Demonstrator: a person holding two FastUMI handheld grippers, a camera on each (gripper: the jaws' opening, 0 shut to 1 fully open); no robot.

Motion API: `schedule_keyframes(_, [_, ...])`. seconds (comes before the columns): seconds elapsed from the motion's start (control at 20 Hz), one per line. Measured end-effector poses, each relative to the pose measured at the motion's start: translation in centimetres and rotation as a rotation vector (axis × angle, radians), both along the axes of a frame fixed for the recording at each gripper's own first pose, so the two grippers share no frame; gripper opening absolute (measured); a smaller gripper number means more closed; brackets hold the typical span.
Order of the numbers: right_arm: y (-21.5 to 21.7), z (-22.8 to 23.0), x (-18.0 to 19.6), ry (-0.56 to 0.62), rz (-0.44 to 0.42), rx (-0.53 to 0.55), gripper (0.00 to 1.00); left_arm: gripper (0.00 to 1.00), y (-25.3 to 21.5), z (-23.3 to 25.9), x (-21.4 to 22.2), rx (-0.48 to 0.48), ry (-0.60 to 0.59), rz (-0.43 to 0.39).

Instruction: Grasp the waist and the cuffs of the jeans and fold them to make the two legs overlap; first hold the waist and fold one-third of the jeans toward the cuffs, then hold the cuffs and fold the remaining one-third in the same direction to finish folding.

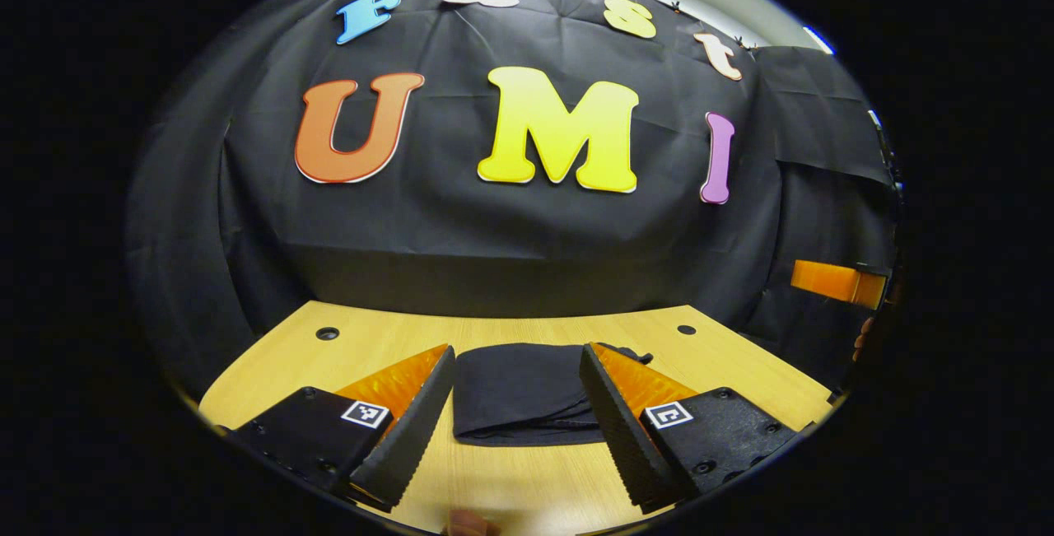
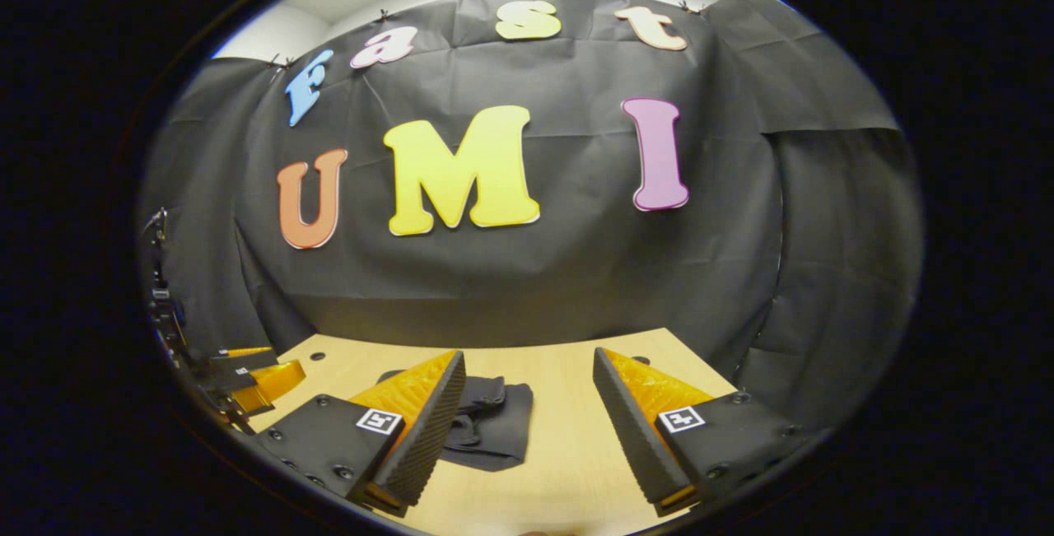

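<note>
Jeans (image 1: pixel 527 392) lying as a compact dark bundle on table (image 1: pixel 510 487), looking folded already; left gripper (image 1: pixel 517 425) & right gripper (image 2: pixel 527 437) hovering above, fingers spread wide, holding nothing, prob clearing away

Lighting, as I read it: even, overhead, moderately bright. Table (image 1: pixel 527 478) shows soft sheen, faint shadows. Above table, wall cloth dim. Fisheye bending strong toward rims. Focus sharp; dark jeans (image 1: pixel 523 392) lack detail.
</note>
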State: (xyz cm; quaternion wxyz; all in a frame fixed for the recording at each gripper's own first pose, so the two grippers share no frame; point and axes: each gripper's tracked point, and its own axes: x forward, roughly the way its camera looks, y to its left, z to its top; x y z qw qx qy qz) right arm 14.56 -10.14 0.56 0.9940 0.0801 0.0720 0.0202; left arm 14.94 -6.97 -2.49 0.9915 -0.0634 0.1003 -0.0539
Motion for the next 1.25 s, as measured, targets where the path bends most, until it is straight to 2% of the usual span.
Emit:
schedule_keyframes(0.2, [3.6, 0.1, -1.9, -0.006, 0.036, 0.003, 0.97, 0.97, 2.4, 1.4, -2.8, 0.014, -0.014, 0.057])
schedule_keyframes(0.25, [4.3, 0.1, -2.4, -0.006, 0.048, -0.002, 0.94, 0.97, 2.9, 1.7, -3.4, 0.018, -0.016, 0.071])
schedule_keyframes(0.5, [8.0, 0.1, -5.3, 0.001, 0.105, -0.014, 0.97, 0.97, 3.4, 2.6, -6.6, 0.02, -0.03, 0.085])
schedule_keyframes(0.95, [9.7, 1.6, -9.7, -0.052, 0.1, -0.039, 0.94, 0.97, 3.2, 6.4, -11.3, 0.029, -0.107, 0.066])
schedule_keyframes(1.25, [10.0, 2.3, -11.4, -0.079, 0.084, -0.069, 0.94, 0.97, 4.0, 5.9, -12.4, 0.022, -0.099, 0.073])
